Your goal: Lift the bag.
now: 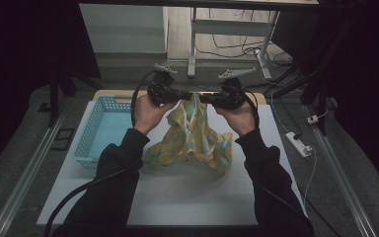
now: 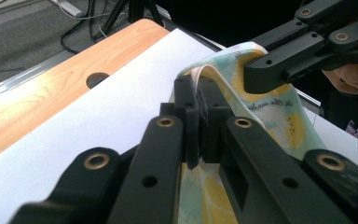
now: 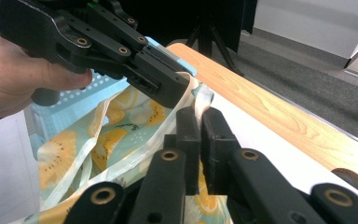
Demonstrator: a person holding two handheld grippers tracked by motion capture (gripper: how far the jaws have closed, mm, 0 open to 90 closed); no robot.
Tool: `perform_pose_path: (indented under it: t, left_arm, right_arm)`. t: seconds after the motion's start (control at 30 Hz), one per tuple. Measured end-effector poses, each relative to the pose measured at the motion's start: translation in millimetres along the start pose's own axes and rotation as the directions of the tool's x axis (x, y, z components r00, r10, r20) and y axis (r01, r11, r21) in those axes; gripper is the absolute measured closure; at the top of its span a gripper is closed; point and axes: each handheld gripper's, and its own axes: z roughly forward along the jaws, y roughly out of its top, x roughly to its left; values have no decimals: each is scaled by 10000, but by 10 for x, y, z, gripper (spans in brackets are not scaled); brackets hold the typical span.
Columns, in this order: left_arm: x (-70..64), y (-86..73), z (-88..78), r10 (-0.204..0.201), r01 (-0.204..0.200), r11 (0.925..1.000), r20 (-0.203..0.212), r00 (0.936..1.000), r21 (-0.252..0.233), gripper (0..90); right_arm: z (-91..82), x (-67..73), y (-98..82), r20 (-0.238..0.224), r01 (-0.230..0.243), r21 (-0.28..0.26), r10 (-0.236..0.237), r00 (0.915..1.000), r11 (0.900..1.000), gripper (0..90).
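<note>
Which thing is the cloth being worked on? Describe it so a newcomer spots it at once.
Start at the white table top, then pass the light-blue plastic basket on its left. Just right of it, the pale mint cloth printed with yellow fruit slices hangs between the left gripper and right gripper. It is the one soft, patterned thing there.

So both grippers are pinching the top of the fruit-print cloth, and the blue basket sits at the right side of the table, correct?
Not quite. The blue basket sits at the left side of the table, as the high view shows. The rest holds: the left gripper and right gripper both pinch the top of the fruit-print cloth.
</note>
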Motion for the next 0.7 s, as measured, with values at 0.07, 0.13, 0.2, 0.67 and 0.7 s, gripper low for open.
perform_pose_path:
  t: [0.07, 0.13, 0.2, 0.67, 0.7]
  left_arm:
    - [0, -8, -10, 3, -3, 10000, 17, 10000, -26, 837]
    - [-3, -15, -32, 38, -38, 10000, -24, 10000, -69, 798]
    - [-8, -22, -64, 57, -58, 9999, -58, 10000, -159, 768]
    - [-149, -103, -306, 967, -979, 9944, -299, 9949, -394, 442]
    - [-162, -113, -317, 1049, -1062, 9935, -317, 9940, -419, 413]
  right_arm:
    - [2, 7, 3, 30, 22, -2, -22, 10000, 10000, 838]
    - [-4, 14, 10, 13, 13, -25, -13, 10000, 10000, 820]
    - [-10, 20, 18, -13, -11, -62, 11, 10000, 10000, 794]
    - [-122, 92, 68, 159, 155, -264, -150, 9998, 9995, 585]
    - [-127, 97, 67, 160, 152, -261, -147, 9998, 9995, 563]
